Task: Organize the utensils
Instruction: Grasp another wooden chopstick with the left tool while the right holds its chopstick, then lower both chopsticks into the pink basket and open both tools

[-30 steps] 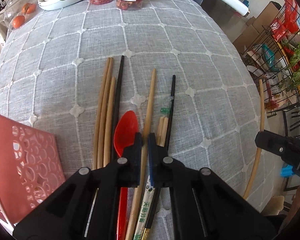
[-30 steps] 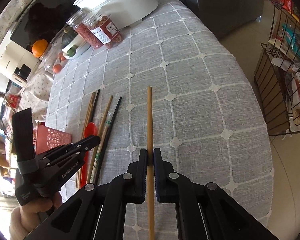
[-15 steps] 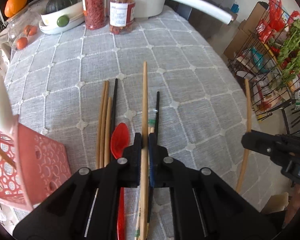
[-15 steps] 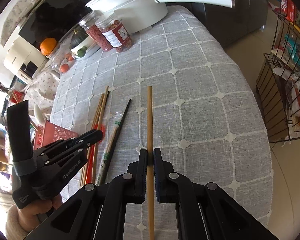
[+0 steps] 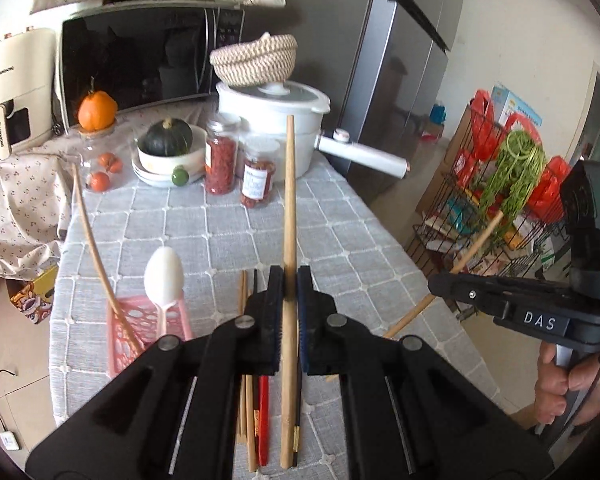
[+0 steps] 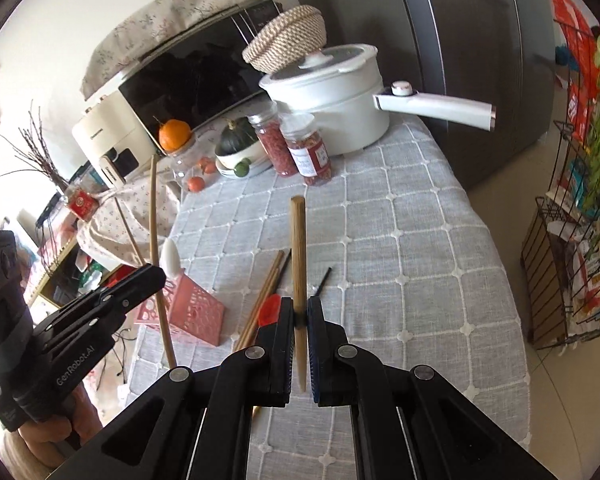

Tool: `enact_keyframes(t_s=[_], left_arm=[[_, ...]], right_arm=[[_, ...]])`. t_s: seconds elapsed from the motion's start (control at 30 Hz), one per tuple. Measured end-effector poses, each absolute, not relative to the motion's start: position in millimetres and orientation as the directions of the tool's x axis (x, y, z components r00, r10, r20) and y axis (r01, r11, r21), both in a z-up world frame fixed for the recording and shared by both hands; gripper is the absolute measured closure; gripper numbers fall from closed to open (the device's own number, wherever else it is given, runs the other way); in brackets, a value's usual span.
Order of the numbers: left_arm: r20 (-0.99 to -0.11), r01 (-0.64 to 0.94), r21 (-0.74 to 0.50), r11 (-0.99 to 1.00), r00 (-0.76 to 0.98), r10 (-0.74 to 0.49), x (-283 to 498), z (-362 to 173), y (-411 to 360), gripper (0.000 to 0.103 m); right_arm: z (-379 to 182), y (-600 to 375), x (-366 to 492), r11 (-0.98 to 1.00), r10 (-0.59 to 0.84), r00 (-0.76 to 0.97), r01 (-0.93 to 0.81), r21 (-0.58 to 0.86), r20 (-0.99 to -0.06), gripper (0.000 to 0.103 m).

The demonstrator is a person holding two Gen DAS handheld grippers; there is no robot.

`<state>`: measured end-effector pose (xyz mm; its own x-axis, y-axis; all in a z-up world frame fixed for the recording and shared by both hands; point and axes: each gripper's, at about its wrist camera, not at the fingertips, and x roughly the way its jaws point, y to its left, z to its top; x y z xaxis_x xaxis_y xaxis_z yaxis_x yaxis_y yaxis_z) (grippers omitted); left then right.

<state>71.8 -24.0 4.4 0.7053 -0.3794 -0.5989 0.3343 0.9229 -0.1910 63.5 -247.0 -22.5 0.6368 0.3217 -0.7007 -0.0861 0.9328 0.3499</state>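
My left gripper [image 5: 290, 292] is shut on a wooden chopstick [image 5: 289, 200], held clear of the table and pointing up and away. My right gripper [image 6: 299, 316] is shut on a second wooden chopstick [image 6: 298, 248], also lifted. Left of both stands a pink perforated basket [image 5: 140, 328] holding a white spoon [image 5: 164, 276] and a thin wooden chopstick [image 5: 92, 240]. On the grey checked cloth below lie more wooden chopsticks [image 6: 264, 292], a red spoon [image 6: 270, 308] and a black chopstick [image 6: 322, 278]. In the right wrist view, the left gripper [image 6: 158, 274] sits beside the basket [image 6: 188, 312].
At the table's far end stand a white pot [image 5: 272, 120] with a long handle, two jars [image 5: 256, 180] and a bowl with a green squash [image 5: 168, 144]. A microwave [image 5: 140, 60] and fridge [image 6: 480, 40] are behind. A wire rack [image 6: 560, 260] stands off the right edge.
Both grippers have risen off the cloth and tilted upward, each lifting its wooden chopstick. The basket with the white spoon has come into view at the left.
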Motion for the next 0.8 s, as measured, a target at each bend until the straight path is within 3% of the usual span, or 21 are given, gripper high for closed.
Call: enact_keyframes(t_s=[0.37,0.47,0.8], left_arm=[[-0.242,0.170,-0.186,0.968,0.947,-0.213,63,29,40,0.095],[-0.226,0.124,-0.175,0.977,0.961,-0.162,75,16,45,0.095],[-0.292,0.065,-0.154,0.986,0.950,-0.108,100,-21,45,0.095]], right_arm=[[6,-210,62,0.931,0.341,0.707,-0.162,0.328,-0.619,0.097],[4,-204,65,0.929,0.347,0.701,-0.168,0.328,-0.623,0.097],[-4,-195,70,0.934,0.340,0.689,-0.168,0.315,-0.640,0.097]])
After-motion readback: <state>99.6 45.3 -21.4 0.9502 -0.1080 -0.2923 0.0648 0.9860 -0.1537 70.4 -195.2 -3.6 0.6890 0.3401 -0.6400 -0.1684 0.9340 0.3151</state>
